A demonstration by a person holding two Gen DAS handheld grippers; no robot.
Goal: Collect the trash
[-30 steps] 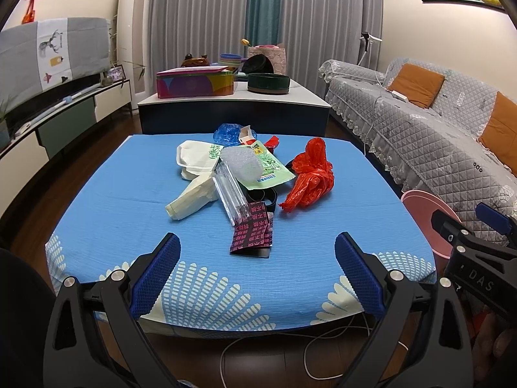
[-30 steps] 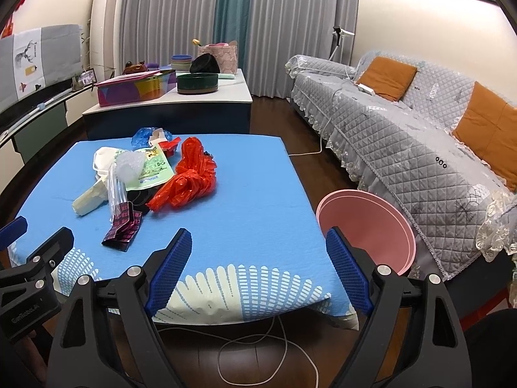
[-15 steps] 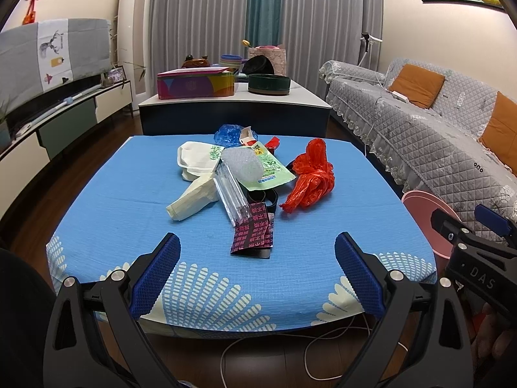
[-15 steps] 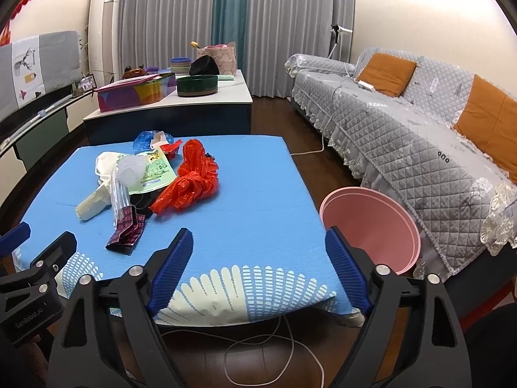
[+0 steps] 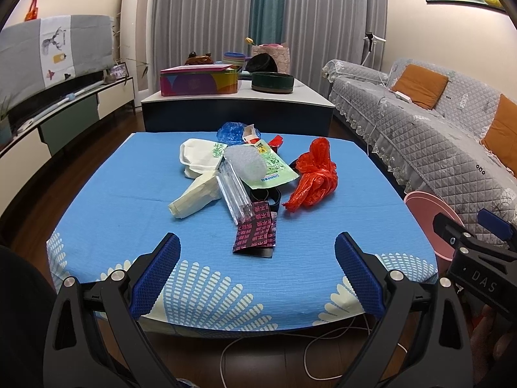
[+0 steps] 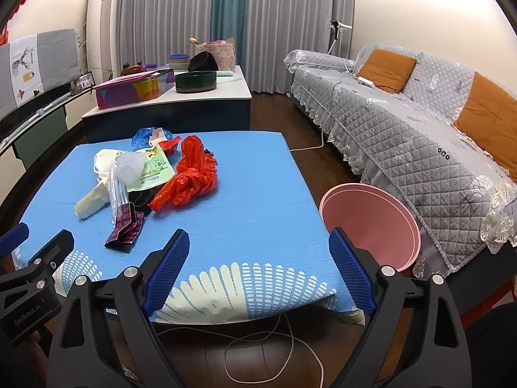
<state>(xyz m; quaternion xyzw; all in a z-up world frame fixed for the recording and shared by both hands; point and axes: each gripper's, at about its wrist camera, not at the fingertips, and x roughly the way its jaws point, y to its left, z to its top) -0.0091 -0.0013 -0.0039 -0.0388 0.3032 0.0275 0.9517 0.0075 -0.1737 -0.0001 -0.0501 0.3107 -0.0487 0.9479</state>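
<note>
On the blue tabletop [image 5: 129, 194], your long clear wrapper [image 5: 234, 190] points toward you, perhaps tilted. Left claw [image 5: 257, 271] gapes empty; right claw [image 6: 258, 266] is opening, empty.

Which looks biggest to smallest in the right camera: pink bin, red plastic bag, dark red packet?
1. pink bin, though it sits nearer the camera
2. red plastic bag
3. dark red packet
</note>
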